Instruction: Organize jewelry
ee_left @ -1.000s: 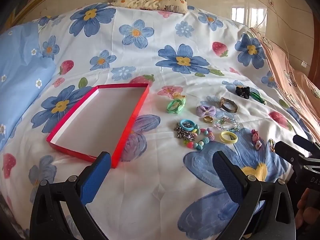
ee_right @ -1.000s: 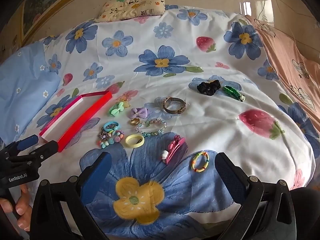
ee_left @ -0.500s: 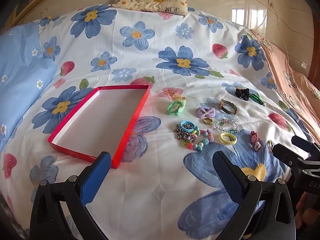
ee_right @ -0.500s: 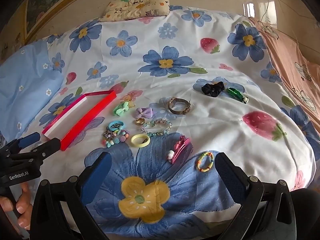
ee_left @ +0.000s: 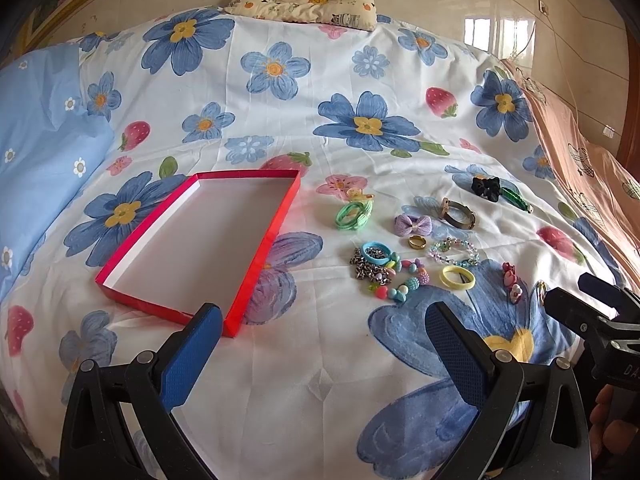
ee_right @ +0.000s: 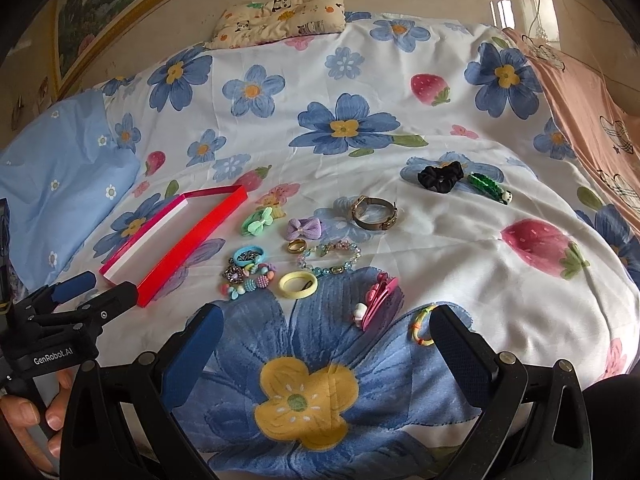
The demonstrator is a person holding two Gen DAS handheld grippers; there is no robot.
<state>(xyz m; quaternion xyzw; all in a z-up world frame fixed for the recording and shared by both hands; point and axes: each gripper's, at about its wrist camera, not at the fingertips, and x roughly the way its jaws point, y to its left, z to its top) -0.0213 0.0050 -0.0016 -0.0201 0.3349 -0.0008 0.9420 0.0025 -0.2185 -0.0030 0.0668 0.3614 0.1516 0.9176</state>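
- Red cardboard tray (ee_left: 276,222) lies on the bed (ee_left: 320,380), and its white inside holds nothing yet
- All jewelry lies loose to its right: gold ring (ee_right: 297,245), bead bracelet (ee_right: 330,259), watch (ee_right: 374,213), yellow band (ee_right: 298,285)
- Left hand-held gripper (ee_left: 326,354) and right hand-held gripper (ee_right: 328,346) are both spread wide, grasping nothing, so I judge the sorting not begun

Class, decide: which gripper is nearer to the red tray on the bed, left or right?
Left. The left gripper hovers at the near corner of the red tray, one fingertip overlapping it in view. The right gripper sits farther right, over the pink hair clip.
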